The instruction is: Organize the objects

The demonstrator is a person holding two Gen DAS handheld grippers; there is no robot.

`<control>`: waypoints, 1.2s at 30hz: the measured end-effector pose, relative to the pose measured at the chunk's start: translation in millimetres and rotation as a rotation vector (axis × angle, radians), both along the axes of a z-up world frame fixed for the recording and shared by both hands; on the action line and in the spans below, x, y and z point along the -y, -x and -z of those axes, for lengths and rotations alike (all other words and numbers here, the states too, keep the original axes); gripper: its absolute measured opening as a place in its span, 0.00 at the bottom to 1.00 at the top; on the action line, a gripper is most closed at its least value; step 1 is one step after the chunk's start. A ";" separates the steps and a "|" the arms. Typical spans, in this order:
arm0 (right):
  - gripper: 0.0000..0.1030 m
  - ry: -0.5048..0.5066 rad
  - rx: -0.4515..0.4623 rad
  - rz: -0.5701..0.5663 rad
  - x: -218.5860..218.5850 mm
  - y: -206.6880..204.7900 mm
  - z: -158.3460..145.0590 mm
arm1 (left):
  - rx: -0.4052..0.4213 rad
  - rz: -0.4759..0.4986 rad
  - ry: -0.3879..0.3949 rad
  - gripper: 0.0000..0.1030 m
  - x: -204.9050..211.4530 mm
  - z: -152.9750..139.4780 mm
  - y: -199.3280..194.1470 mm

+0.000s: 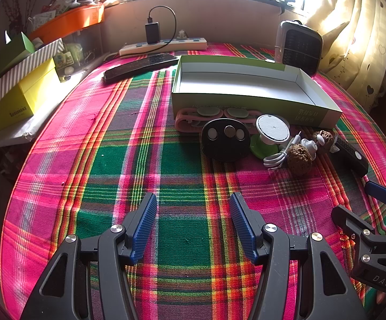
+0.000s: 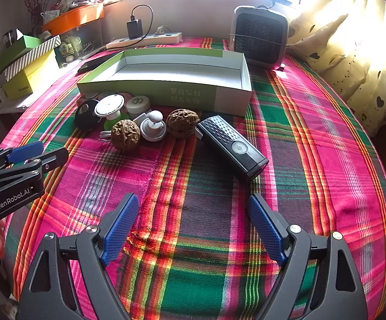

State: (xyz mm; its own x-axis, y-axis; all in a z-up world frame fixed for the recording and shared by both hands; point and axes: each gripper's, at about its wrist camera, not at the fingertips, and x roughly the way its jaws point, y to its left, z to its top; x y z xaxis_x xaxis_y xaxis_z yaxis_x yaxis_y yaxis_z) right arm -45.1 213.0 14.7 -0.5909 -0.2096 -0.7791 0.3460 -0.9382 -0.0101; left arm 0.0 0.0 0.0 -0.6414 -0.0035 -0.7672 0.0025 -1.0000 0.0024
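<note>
An empty green-and-white open box (image 1: 246, 85) (image 2: 171, 72) stands on the plaid cloth. In front of it lies a cluster: a black oval holder (image 1: 226, 140) (image 2: 86, 114), a white round disc on a green base (image 1: 272, 128) (image 2: 109, 106), a pink silicone strip (image 1: 190, 118), two walnuts (image 1: 299, 158) (image 2: 125, 134) (image 2: 182, 122), a white earbud piece with cable (image 2: 153, 128), and a black rectangular device (image 2: 232, 149) (image 1: 351, 157). My left gripper (image 1: 194, 200) is open and empty, short of the cluster. My right gripper (image 2: 193, 200) is open and empty, just short of the black device.
A small fan heater (image 2: 260, 37) (image 1: 299, 45) stands behind the box. A power strip with charger (image 1: 163, 44) and a black remote (image 1: 139, 66) lie at the back. Stacked boxes (image 1: 19, 93) and an orange tray (image 1: 67, 24) sit left. Curtains (image 2: 352, 40) hang right.
</note>
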 end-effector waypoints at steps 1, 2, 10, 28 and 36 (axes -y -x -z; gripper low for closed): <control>0.82 0.000 0.000 0.000 -0.1 0.0 0.0 | 0.000 0.000 0.000 0.55 0.0 0.0 0.0; 0.82 0.000 0.000 0.000 -0.1 0.1 0.1 | 0.000 0.000 0.000 0.55 0.1 0.0 0.0; 0.82 0.000 0.000 -0.001 -0.2 0.3 0.2 | 0.000 0.000 0.000 0.55 0.0 0.0 0.0; 0.82 0.000 0.000 -0.001 -1.3 1.2 -0.7 | 0.000 -0.001 0.000 0.55 0.0 0.0 0.0; 0.82 0.000 0.000 -0.001 -3.0 2.2 -2.4 | 0.000 -0.002 0.001 0.55 0.0 0.0 0.0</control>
State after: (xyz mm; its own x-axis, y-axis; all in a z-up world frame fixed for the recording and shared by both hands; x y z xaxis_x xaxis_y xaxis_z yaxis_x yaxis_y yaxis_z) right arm -47.3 216.0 17.1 -0.5907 -0.2103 -0.7790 0.3465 -0.9380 -0.0096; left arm 0.0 0.0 0.0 -0.6413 -0.0049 -0.7673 0.0041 -1.0000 0.0030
